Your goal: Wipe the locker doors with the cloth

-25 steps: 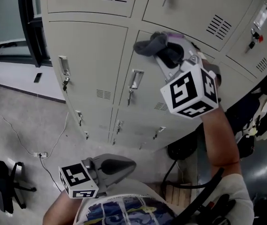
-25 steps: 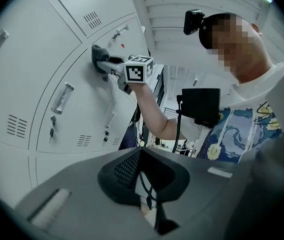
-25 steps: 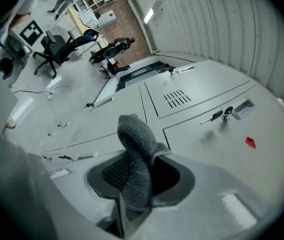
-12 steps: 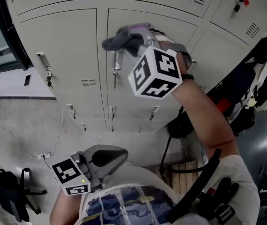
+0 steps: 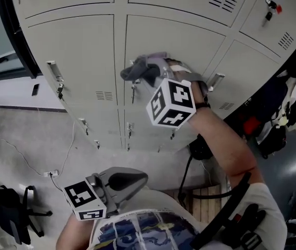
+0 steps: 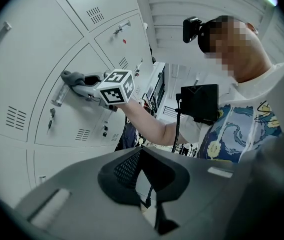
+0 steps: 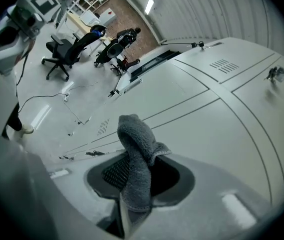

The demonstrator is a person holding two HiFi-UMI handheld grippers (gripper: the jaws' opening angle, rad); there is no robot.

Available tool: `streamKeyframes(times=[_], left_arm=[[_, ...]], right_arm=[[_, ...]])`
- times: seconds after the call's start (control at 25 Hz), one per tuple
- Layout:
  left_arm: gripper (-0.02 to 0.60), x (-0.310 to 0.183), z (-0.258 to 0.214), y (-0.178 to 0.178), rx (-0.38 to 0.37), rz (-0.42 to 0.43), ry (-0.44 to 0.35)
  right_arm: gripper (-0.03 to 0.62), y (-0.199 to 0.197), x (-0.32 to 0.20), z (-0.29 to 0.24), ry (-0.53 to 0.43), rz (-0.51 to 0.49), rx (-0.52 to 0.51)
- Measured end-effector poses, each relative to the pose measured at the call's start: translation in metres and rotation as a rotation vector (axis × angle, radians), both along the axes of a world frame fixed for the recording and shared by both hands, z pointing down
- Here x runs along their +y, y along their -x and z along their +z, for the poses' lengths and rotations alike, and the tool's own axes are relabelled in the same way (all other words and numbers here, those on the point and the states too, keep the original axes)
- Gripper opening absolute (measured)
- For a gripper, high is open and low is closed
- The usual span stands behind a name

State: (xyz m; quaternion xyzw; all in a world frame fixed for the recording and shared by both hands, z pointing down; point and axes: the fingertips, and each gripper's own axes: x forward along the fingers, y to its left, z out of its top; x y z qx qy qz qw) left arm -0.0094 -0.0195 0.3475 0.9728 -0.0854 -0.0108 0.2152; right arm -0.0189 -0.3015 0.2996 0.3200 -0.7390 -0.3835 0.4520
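Crumpled grey cloth [image 5: 140, 69] at a shut pale locker door [image 5: 189, 48].

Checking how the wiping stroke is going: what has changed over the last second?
The right gripper, shut on the cloth, swept it leftward and down across the locker door, from up and right of the handle to right at it. The left gripper stayed low by the person's shirt, shut and empty.
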Motion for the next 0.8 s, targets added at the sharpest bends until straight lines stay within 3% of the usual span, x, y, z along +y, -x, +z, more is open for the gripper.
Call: streamKeyframes(times=[0.16,0.56,0.64,0.8], left_arm=[[0.002,-0.001,0.0,0.0,0.001,-0.003,0.002],[0.002,-0.005,-0.002,0.001,0.009,-0.014,0.002],[0.002,-0.005,-0.003,0.002,0.013,-0.016,-0.001],[0.002,-0.008,-0.006,0.006,0.02,-0.022,-0.01]], right_arm=[[0.109,-0.002,0.0,0.019,0.028,0.007,-0.004],[0.109,-0.008,0.006,0.093,0.248,0.005,0.089],[0.11,-0.006,0.013,0.074,0.234,-0.002,0.079],[0.11,0.006,0.026,-0.006,0.099,-0.038,0.014]])
